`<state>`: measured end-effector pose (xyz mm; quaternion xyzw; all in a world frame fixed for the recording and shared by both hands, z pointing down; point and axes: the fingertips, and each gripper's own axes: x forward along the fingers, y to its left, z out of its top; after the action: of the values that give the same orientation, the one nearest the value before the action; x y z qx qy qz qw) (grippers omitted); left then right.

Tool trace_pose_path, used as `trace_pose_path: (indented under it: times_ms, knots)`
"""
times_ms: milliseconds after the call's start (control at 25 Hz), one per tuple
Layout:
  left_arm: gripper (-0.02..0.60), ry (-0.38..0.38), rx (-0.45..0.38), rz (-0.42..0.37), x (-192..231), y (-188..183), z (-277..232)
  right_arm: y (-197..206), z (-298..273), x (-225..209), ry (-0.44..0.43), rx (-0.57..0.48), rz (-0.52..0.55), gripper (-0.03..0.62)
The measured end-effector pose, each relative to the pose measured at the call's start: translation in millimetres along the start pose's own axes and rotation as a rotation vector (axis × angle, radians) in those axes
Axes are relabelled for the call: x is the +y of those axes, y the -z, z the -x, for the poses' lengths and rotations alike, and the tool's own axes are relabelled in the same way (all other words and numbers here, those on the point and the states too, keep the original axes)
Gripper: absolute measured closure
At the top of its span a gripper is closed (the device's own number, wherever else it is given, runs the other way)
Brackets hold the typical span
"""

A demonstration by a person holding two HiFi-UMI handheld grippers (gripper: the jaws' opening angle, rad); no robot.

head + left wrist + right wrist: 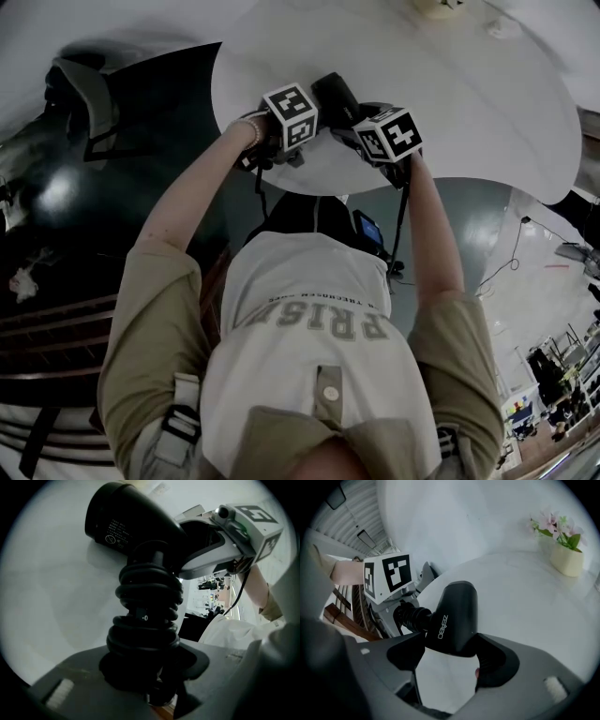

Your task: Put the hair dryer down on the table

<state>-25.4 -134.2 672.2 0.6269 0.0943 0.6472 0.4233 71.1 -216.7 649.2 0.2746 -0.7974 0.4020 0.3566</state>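
A black hair dryer (335, 97) hangs over the near edge of the round white table (487, 112), between my two grippers. In the right gripper view its barrel (454, 616) sits in my right gripper (450, 660), whose pads press on both of its sides. In the left gripper view the handle (147, 620), with its cord coiled round it, stands between the jaws of my left gripper (152, 677). These jaws look slightly apart from it, with a sliver of gap on the right. Both marker cubes show side by side in the head view.
A cream pot of pink flowers (567, 557) stands at the table's far side, with a small white object (503, 28) near it. A dark chair with grey straps (84, 94) is at the left. The person's body stands close against the table's edge.
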Motion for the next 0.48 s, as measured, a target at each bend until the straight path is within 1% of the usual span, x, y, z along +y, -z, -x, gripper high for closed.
trace_pose_path:
  times_ms: [200,360,480]
  knots:
    - [0.396,-0.016,0.018,-0.005,3,9,2,-1,-1,0,0.005,-0.001,0.004,0.247]
    - [0.394,-0.024,-0.01,-0.001,3,13,7,0,-1,1,0.01,0.0,0.0,0.247]
    - [0.357,-0.039,-0.017,-0.012,5,18,8,0,-2,0,0.026,0.01,0.012,0.247]
